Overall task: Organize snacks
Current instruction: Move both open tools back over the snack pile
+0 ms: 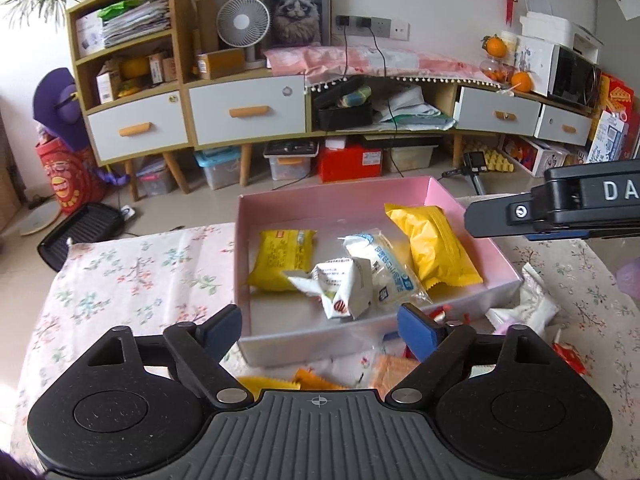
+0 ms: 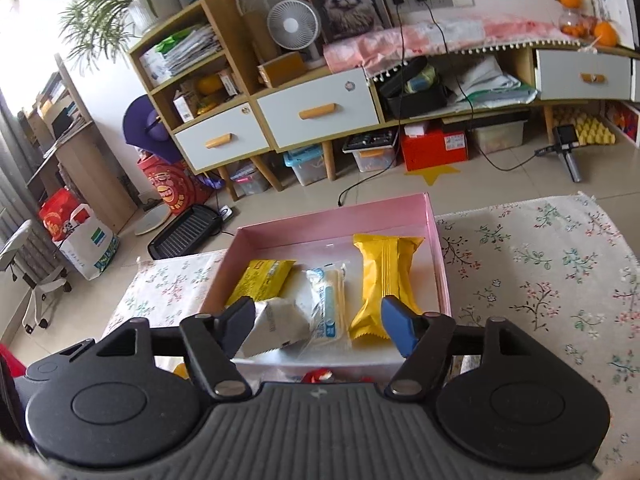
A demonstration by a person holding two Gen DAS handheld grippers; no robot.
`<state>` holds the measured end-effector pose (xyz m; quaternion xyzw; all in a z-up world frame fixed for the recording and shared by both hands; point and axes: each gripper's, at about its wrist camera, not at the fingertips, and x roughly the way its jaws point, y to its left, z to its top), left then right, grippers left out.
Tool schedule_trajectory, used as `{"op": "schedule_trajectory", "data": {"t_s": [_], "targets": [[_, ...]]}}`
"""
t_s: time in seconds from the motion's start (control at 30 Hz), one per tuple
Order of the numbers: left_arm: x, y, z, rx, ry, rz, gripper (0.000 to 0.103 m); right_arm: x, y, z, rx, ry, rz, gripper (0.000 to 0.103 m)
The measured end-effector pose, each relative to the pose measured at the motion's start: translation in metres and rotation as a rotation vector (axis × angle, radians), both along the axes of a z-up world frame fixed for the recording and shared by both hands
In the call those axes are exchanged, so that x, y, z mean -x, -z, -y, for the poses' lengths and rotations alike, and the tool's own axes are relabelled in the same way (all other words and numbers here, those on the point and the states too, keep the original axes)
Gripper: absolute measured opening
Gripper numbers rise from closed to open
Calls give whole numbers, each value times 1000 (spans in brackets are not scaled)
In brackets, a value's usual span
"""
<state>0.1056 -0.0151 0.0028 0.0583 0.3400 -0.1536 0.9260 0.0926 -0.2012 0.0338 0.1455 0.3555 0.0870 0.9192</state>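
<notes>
Hovering with both the left gripper (image 1: 320,330) and right gripper (image 2: 318,328) spread wide, gripping nothing, above four snack packets lying in the pink box (image 1: 336,200).

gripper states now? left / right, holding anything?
Left gripper: open, empty, near the front wall of the pink box.
Right gripper: open, empty, above the white snack packet in the box.

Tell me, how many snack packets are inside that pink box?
4. A yellow packet lies at the left, a white crumpled packet at the front middle, a clear blue-printed packet beside it, and a bigger yellow packet at the right of the pink box. None seem hidden underneath.
</notes>
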Motion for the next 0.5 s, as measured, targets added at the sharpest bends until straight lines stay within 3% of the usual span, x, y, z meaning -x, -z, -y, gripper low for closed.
{"op": "schedule_trajectory", "data": {"t_s": [0.5], "targets": [[52, -8, -33, -20, -12, -36, 98, 48, -10, -10, 36, -16, 18, 92]]}}
